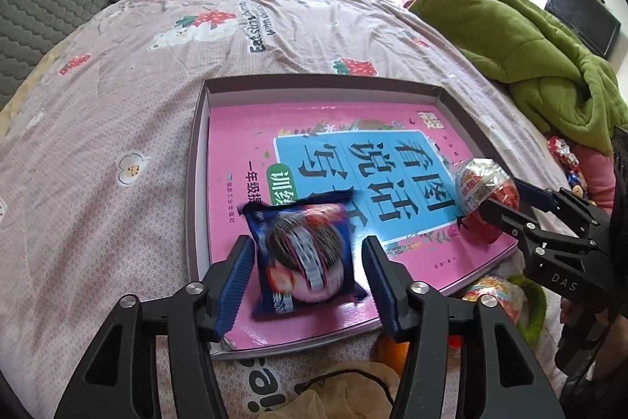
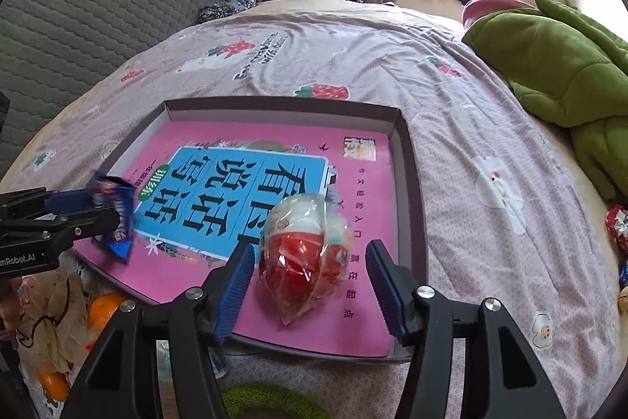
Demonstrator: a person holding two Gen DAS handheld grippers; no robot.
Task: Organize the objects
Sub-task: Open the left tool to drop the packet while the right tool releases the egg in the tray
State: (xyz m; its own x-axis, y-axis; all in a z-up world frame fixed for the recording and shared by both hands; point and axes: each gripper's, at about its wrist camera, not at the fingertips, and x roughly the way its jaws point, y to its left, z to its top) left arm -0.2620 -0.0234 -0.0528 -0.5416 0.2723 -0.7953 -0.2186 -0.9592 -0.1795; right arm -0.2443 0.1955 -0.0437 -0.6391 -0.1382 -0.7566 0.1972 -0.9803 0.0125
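1. Your left gripper has its jaws spread apart, and the blue snack packet sits between the blue pads with a gap on both sides, so nothing is clamping it. It looks a bit motion-blurred, so I can't say whether it's fully settled.
2. That packet is on the near-left part of the pink workbook, the one with the big blue title panel, which lies flat inside the shallow cardboard box tray on the bed.
3. Your right gripper is the same deal: jaws apart, with the red-and-white egg-shaped toy in its clear wrapper between the pads, not squeezed. There's daylight on both sides of it.
4. The egg rests on the near-right part of the workbook, close to the tray's right wall. In the left wrist view it shows up over by the right gripper's fingertips.
5. The tray sits on the pinkish strawberry-print bedsheet. A crumpled green blanket is piled off to the right, well apart from the tray.
6. Just in front of the tray's near edge you've got more loose stuff: an orange and some wrapped snacks, partly hidden behind the gripper arms.
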